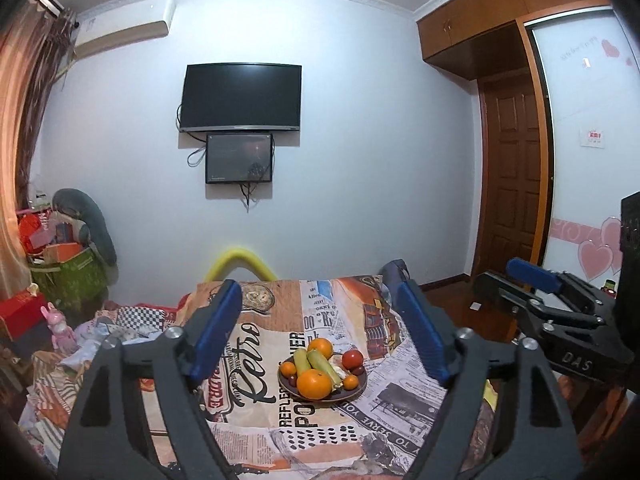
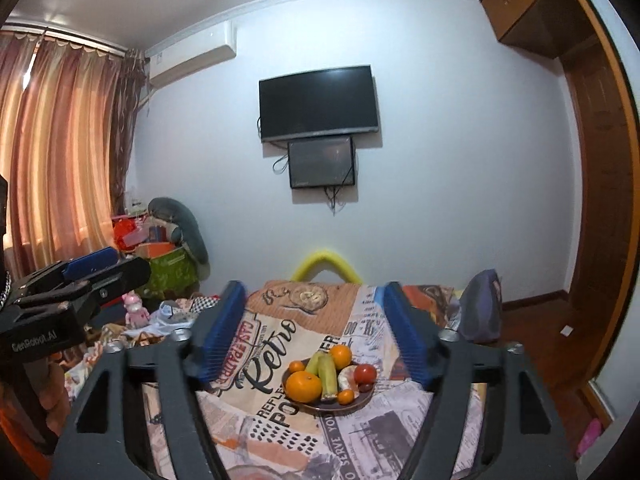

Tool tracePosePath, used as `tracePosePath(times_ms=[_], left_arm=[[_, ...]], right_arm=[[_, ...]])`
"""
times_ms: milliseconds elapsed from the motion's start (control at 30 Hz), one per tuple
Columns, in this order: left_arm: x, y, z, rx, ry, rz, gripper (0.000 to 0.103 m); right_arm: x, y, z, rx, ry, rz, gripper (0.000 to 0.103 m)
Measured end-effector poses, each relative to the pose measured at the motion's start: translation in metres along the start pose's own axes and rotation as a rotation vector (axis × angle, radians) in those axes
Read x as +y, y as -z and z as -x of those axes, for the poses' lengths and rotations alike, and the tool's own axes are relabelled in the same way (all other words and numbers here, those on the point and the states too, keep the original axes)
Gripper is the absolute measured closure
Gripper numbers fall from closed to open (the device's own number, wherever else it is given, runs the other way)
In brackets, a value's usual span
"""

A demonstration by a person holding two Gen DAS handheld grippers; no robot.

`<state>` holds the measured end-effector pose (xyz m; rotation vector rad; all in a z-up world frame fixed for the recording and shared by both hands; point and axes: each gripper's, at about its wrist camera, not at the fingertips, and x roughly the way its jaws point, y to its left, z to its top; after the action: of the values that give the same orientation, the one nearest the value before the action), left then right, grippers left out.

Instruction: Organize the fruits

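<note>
Left wrist view is showing my left tool (image 1: 316,332) standing wide apart with nothing between its blue pads, and the plate (image 1: 360,387) of fruit is lying straight ahead and below it on the desk (image 1: 260,432), well apart from the fingertips. On that plate, going left to right, I am seeing a small orange (image 1: 287,369), two green-yellow pieces that I am taking for corn or bananas (image 1: 316,363), a big orange (image 1: 314,384) at the front, and a tomato (image 1: 353,358) at the right edge. Their long axis is running away from me, slightly slanted.

At the far right of this view my right tool (image 1: 560,292) is hovering, also open and empty; "DAS" is reading on its body.

Right wrist view is putting the plate (image 2: 362,402) between my right tool's (image 2: 314,340) spread pads too, so both hands are sitting about equally far off. My left tool (image 2: 100,268) is carrying "GenRobot.AI". The cloth (image 2: 248,368) is reading "Retro" and "TO SERVE YOU".
</note>
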<state>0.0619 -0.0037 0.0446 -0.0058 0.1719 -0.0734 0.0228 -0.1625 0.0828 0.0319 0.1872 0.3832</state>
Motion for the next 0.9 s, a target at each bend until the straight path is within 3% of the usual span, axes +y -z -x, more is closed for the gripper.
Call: tracePosePath(times_ms=[233, 333, 900], left_arm=[[-0.001, 0.003, 0.016, -0.01, -0.005, 0.024, 0.005], [0.002, 0.005, 0.02, -0.017, -0.019, 0.032, 0.002], [-0.002, 0.014, 0.026, -0.014, -0.038, 0.006, 0.0]], right_arm=[[0.005, 0.002, 0.004, -0.019, 0.045, 0.012, 0.007], [0.008, 0.004, 0.008, -0.024, 0.064, 0.019, 0.001], [0.007, 0.015, 0.022, -0.019, 0.072, 0.004, 0.0]])
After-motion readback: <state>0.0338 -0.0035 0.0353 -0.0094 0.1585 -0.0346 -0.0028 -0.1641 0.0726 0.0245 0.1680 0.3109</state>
